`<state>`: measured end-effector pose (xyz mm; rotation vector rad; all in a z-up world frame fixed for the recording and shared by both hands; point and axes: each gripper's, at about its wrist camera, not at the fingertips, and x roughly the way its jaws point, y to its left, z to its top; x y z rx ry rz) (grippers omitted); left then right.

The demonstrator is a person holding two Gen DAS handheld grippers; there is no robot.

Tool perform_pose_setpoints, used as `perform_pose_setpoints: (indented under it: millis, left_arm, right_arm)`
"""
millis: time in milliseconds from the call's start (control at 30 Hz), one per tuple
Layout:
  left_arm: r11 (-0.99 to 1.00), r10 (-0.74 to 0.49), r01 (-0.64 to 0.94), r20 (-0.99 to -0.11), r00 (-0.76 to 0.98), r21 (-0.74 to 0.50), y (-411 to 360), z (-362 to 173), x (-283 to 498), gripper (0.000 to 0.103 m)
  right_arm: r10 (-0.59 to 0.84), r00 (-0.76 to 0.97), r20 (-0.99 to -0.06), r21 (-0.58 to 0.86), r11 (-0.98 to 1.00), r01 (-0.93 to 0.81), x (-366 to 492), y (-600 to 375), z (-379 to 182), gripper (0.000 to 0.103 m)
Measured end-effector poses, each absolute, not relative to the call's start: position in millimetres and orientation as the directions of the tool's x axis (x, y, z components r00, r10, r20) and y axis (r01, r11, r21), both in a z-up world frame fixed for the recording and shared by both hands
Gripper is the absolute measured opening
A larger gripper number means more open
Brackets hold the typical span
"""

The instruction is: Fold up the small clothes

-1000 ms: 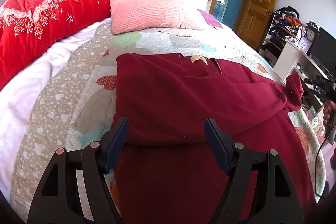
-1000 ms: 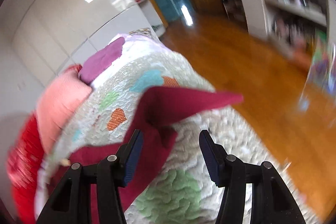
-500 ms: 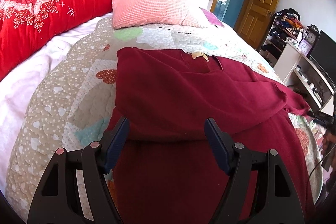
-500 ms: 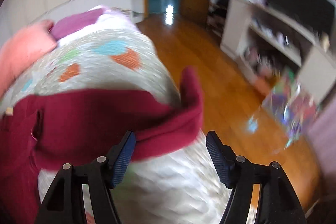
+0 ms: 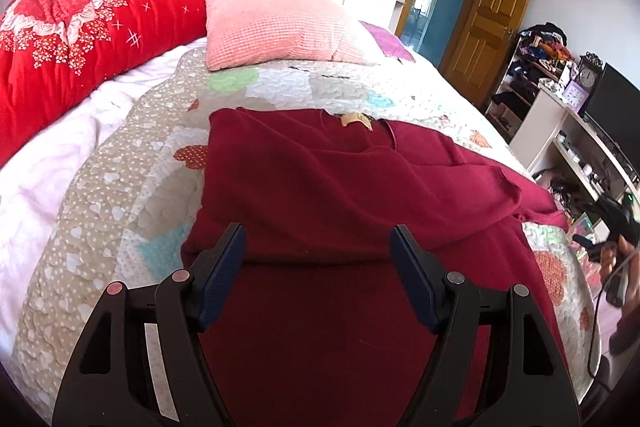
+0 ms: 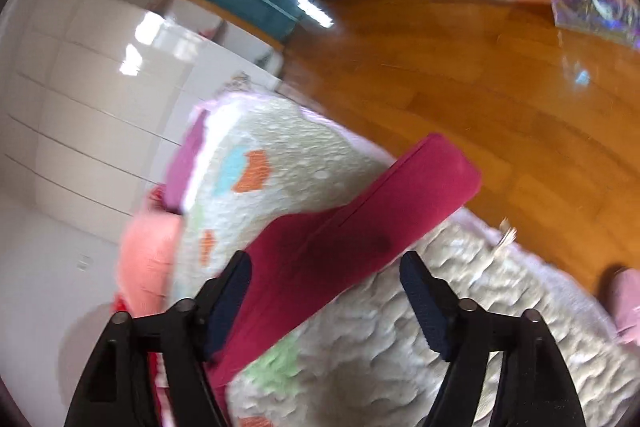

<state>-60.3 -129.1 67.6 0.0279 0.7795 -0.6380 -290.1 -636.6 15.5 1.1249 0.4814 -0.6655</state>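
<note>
A dark red sweater (image 5: 320, 195) lies on the quilted bedspread (image 5: 120, 187), its left side folded over the body. My left gripper (image 5: 320, 267) is open and empty, hovering above the sweater's lower half. In the right wrist view the sweater's right sleeve (image 6: 360, 227) lies stretched out over the bed's edge. My right gripper (image 6: 326, 291) is open just above that sleeve, holding nothing. The right gripper also shows at the right edge of the left wrist view (image 5: 612, 223), held by a hand.
A pink pillow (image 5: 272, 23) and a red floral duvet (image 5: 80, 35) lie at the head of the bed. A wooden floor (image 6: 480, 75), white shelves (image 5: 560, 131) and a wooden door (image 5: 492, 23) are to the right of the bed.
The right gripper has swung and tilted over the bed's right edge; the sleeve now lies flat beneath it. The left gripper has risen and pulled back slightly, still open.
</note>
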Motion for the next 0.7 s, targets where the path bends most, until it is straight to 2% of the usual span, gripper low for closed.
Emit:
perform_pose_setpoints:
  millis: [67, 167, 267, 333, 400, 567, 700]
  left_arm:
    - [0.811, -0.523, 0.55, -0.668, 0.529, -0.199, -133, 67, -62, 0.074]
    - [0.805, -0.526, 0.561, -0.671, 0.522, -0.194, -139, 67, -67, 0.074]
    - [0.797, -0.53, 0.573, -0.672, 0.517, -0.188, -144, 68, -72, 0.074]
    - [0.793, -0.531, 0.582, -0.671, 0.517, -0.179, -146, 67, -75, 0.074]
    - [0.794, -0.525, 0.583, -0.678, 0.514, -0.172, -147, 65, -75, 0.074]
    - [0.791, -0.536, 0.581, -0.676, 0.506, -0.192, -146, 68, -77, 0.074]
    - [0.8, -0.529, 0.574, -0.655, 0.539, -0.173, -137, 78, -78, 0.074]
  right_arm:
    - [-0.181, 0.67, -0.72, 0.612, 0.288, 0.736, -273, -648, 11, 0.075]
    - [-0.116, 0.648, -0.752, 0.602, 0.28, 0.748, -254, -666, -1, 0.075]
    - [-0.041, 0.673, -0.739, 0.65, 0.223, 0.727, -260, -678, -19, 0.073]
    - [-0.055, 0.663, -0.746, 0.63, 0.263, 0.731, -271, -674, -18, 0.048]
    - [-0.063, 0.672, -0.738, 0.62, 0.331, 0.711, -281, -663, -14, 0.035]
    - [-0.097, 0.678, -0.729, 0.59, 0.414, 0.693, -287, -653, -5, 0.017]
    - [-0.166, 0.757, -0.632, 0.631, 0.457, 0.627, -288, -646, 26, 0.011]
